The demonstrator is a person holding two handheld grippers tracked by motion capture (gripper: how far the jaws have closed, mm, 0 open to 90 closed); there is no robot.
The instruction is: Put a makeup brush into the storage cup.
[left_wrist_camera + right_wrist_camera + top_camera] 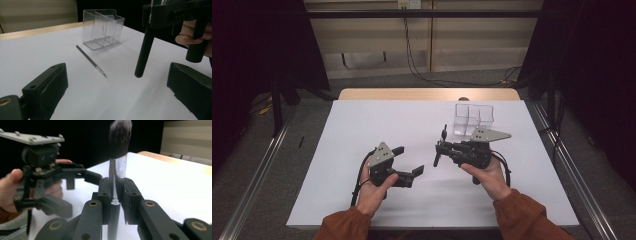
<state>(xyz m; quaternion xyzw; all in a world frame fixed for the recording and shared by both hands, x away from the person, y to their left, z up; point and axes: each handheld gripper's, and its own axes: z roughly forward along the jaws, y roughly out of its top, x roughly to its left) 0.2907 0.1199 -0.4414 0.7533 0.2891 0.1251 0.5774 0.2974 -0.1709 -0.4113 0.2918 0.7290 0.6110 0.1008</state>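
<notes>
Holding a Makeup Brush Upright

The right hand-held gripper [116, 195] clamps a makeup brush [119, 142], bristles up, above the white tabletop [362, 120]. The left hand-held gripper [404, 161] stands wide open, empty. A thin brush [90, 60] lies before the clear organizer [103, 28]. Better to lower the brush vertically into one compartment. No writing is readable.

Person wears rust-orange long sleeves [343, 224], gathered at cuffs. Left gripper [408, 161]: matte black body, blocky black jaws, grey three-cornered plate on top with small screws, black cable trailing at wrist. Right gripper [441, 147]: same black build, grey plate, brass-coloured pivot bushings on jaw linkages, black cable.
</notes>
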